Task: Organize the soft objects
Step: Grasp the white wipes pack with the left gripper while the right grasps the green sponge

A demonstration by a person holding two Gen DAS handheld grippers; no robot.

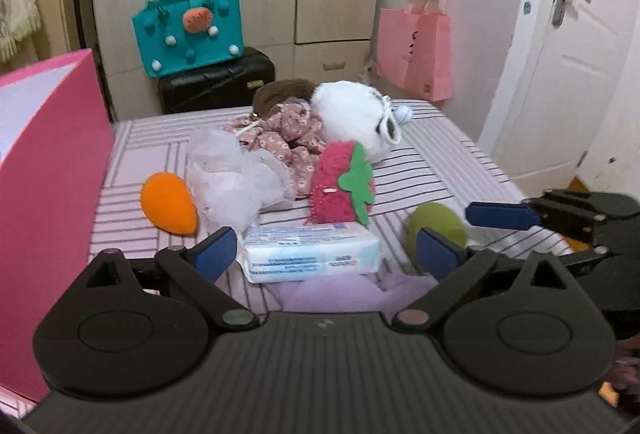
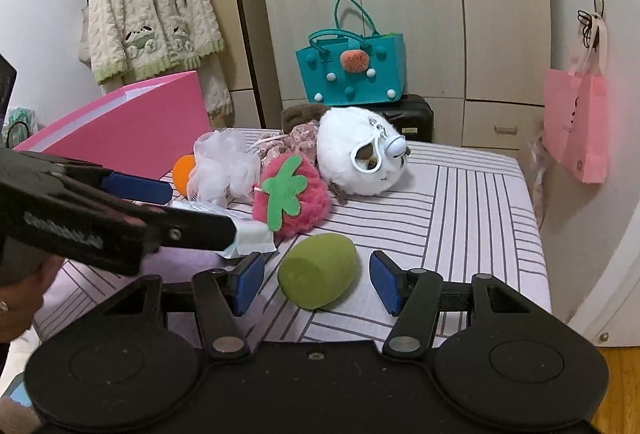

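Note:
On the striped table (image 2: pixel 460 202) lie an orange plush (image 1: pixel 170 208), a white mesh pouf (image 1: pixel 236 182), a pink strawberry plush (image 1: pixel 340 190), a floral cloth (image 1: pixel 288 130) and a white plush head (image 2: pixel 360 150). My left gripper (image 1: pixel 326 254) stands open, its blue pads either side of a white tissue pack (image 1: pixel 312 246) without touching it. My right gripper (image 2: pixel 318 284) is open around a green egg-shaped soft toy (image 2: pixel 318 276), with a gap showing on both sides. In the right wrist view the left gripper's fingers (image 2: pixel 136 188) reach in from the left over the pack.
A tall pink box (image 1: pixel 48 174) stands at the table's left edge. Behind the table a teal felt bag (image 2: pixel 352 74) sits on a black case (image 1: pixel 216 86) before the wardrobe. A pink paper bag (image 2: pixel 580 130) hangs on the right wall. A lilac cloth (image 1: pixel 340 294) lies under the pack.

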